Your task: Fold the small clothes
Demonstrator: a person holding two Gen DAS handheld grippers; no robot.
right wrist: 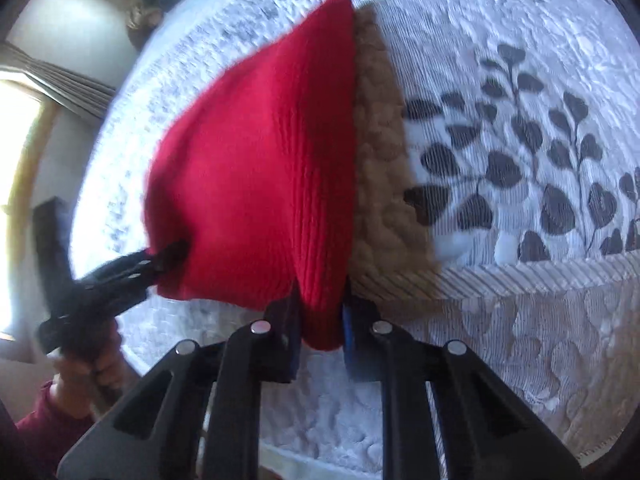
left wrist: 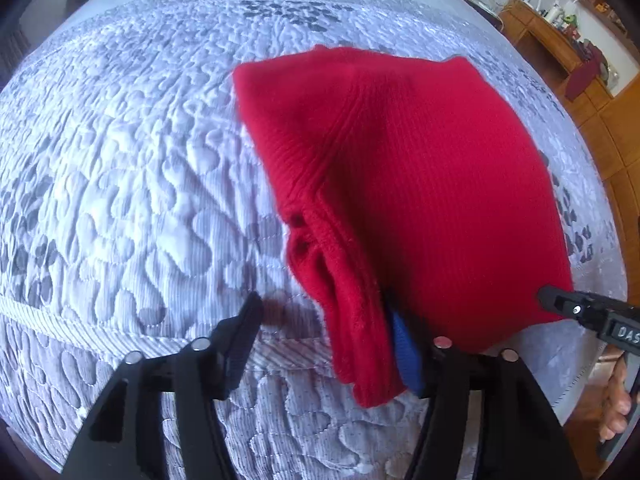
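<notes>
A red ribbed knit garment [left wrist: 420,184] hangs lifted above the quilted bed. In the left wrist view my left gripper [left wrist: 332,328] stands wide open; the garment's near edge drapes over its right finger [left wrist: 404,340], and its left finger [left wrist: 240,332] is bare. My right gripper [left wrist: 560,304] holds the garment's right corner. In the right wrist view my right gripper [right wrist: 320,320] is shut on the red garment's [right wrist: 248,160] lower corner. My left gripper [right wrist: 168,258] touches the garment's left corner there. A brown fuzzy garment [right wrist: 380,168] lies on the bed behind the red one.
The grey-white quilted bedspread [left wrist: 140,180] with dark leaf prints [right wrist: 520,168] covers the bed. A wooden cabinet [left wrist: 560,52] with clutter stands past the bed's right side. A window with a curtain [right wrist: 48,80] is at the left.
</notes>
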